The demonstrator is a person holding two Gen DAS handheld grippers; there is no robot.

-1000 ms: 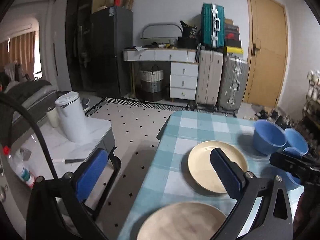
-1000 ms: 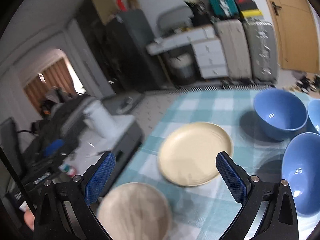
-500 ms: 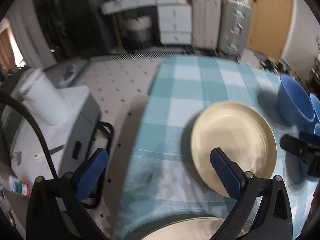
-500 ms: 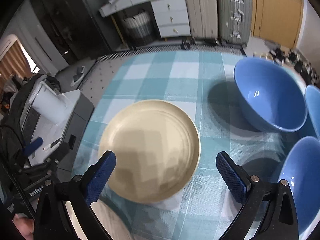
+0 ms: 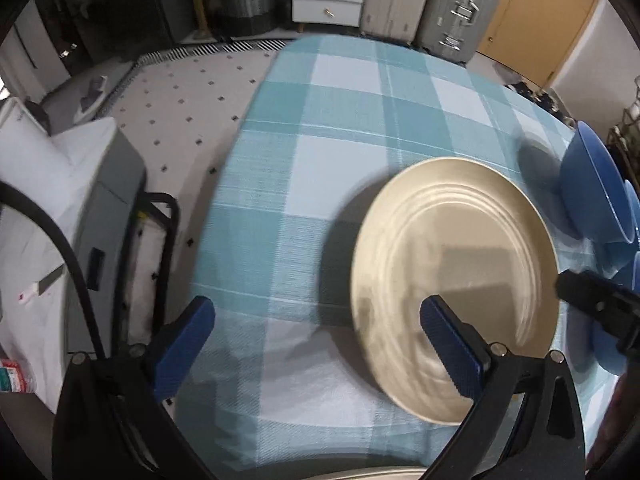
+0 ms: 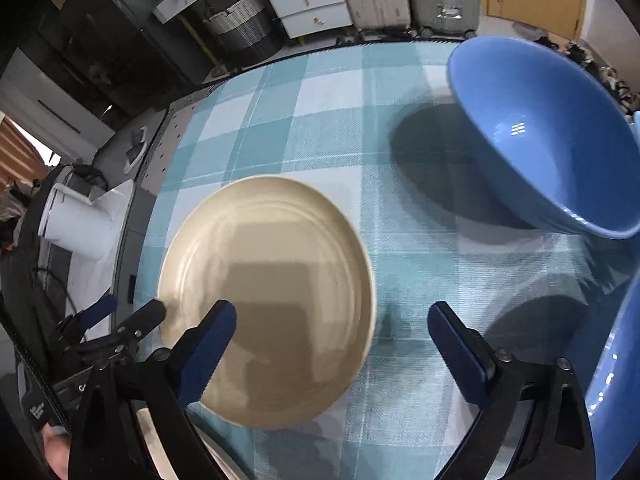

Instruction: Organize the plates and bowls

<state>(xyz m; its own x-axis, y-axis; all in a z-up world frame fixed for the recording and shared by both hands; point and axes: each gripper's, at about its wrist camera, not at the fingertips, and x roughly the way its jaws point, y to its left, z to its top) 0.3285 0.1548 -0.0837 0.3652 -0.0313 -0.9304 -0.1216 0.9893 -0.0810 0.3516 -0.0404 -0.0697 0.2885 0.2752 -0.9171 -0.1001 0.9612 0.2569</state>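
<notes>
Both grippers are now tipping steeply down at the checked surface, where a second ago they were looking out across the room, and the cream plate is filling far more of each view than it did.

The right gripper is hanging over the plate's near right edge with its blue fingers wide apart and closing; the left one is lying over the plate, the right one over bare cloth, and nothing is gripped between them. The left gripper is also standing with its fingers wide apart, one over cloth and one over the plate's near part, clamped on nothing.

The plate is lying flat and face up on the cloth, round, so it has no long axis to speak of; its rings are showing and its near rim is blurring in the left view. A large blue bowl is sitting upright beyond and to the right of it, well apart from the plate.

The right view is showing a second blue bowl at the lower right edge, plus the left gripper's black tip just beside the plate's left rim. The left view is showing the bowls only as slivers at the right edge, but it alone is showing the pale rim of another plate at the bottom.
</notes>
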